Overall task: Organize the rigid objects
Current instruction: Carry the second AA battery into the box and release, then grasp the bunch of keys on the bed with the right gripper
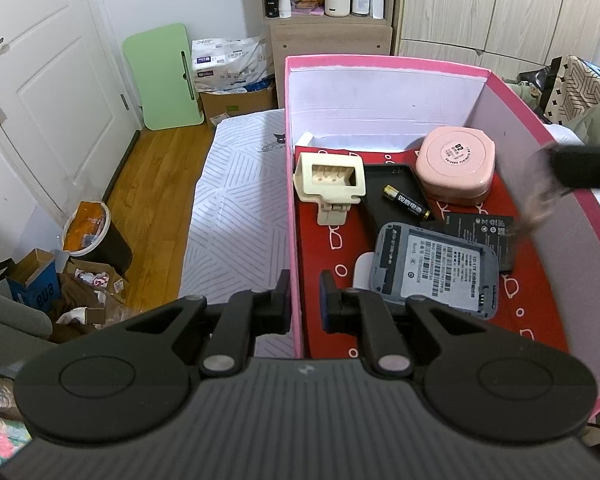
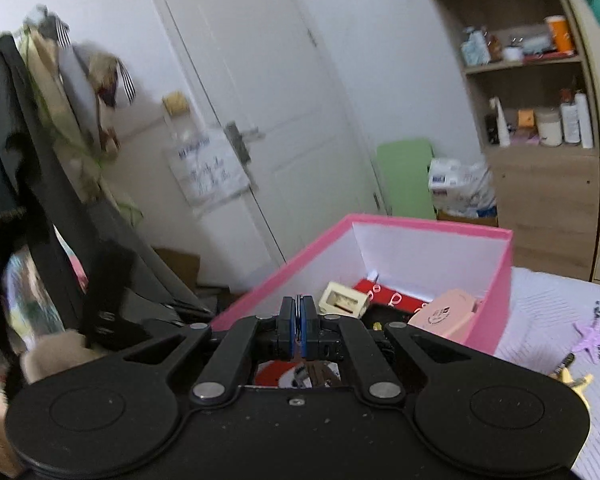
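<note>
With our left claw (image 1: 304, 300) pinching the pink box (image 1: 293, 200) wall, our shut, empty right claw (image 2: 298, 322) must open (we judge) for the purple star (image 2: 592, 338) to its right.

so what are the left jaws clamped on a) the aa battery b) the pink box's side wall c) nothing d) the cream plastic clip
b: in the left wrist view the left gripper straddles the pink box, one jaw outside and one inside its side wall.
</note>
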The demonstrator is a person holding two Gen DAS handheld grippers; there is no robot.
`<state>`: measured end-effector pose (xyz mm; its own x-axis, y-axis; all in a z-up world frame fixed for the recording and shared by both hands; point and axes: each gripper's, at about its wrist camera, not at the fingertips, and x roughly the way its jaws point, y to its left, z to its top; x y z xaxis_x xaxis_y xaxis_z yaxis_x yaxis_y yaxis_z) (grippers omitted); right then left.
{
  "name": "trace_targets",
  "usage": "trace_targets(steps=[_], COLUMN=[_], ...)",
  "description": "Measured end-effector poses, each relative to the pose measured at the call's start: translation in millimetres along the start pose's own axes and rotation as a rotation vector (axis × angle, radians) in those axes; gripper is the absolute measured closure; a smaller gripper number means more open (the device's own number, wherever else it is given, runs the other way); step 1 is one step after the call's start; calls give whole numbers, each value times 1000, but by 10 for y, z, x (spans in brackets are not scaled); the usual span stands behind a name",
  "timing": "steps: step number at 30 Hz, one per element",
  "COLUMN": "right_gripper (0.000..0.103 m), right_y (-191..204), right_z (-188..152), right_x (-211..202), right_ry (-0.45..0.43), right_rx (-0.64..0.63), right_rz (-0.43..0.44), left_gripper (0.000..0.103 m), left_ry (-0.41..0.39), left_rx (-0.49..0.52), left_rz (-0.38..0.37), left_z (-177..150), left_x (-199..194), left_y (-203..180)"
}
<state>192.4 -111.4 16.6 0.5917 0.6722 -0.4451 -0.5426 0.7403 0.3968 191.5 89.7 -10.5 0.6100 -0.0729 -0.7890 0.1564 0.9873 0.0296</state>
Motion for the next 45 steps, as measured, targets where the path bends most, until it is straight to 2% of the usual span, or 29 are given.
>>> trace_targets(steps=[4, 6, 8, 11, 16, 19, 27, 32, 36, 39, 45], right_gripper=[98, 96, 92, 91, 90, 88, 84, 81, 80, 80, 77], right_y=[-105, -157, -198, -200, -242, -298, -626, -944, -1154, -1232, -1282], right_z=[3, -4, 9, 22, 77, 73, -68, -275, -525, -693, -796], right_x=[411, 505, 467, 364, 120, -58, -644, -873, -883, -812, -625], right_ry=[146, 181, 176, 149, 118, 82, -9, -3, 36, 80, 108], right_rx=[9, 23, 24, 5, 38, 61, 143, 207, 255, 258, 208], right_rz=[-27, -30, -27, -38, -3, -18, -162, -288, -406, -459, -493], left_gripper=[92, 92, 92, 92, 92, 92, 92, 92, 92, 92, 92], left_ry=[-1, -2, -3, -8, -8, -9, -10, -3, -2, -3, -8], left_rx=[-1, -2, -6, -12, -8, -9, -17, -47, -47, -48, -51], left_rz=[0, -2, -4, -7, -6, -6, -9, -19, -19, -21, -23], left_z=[-9, -8, 2, 7, 6, 1, -3, 4, 1, 0, 4], left_x=[-12, -12, -18, -25, -16, -16, -16, 0, 8, 9, 12], left_y=[1, 1, 7, 15, 6, 4, 6, 45, 43, 37, 32])
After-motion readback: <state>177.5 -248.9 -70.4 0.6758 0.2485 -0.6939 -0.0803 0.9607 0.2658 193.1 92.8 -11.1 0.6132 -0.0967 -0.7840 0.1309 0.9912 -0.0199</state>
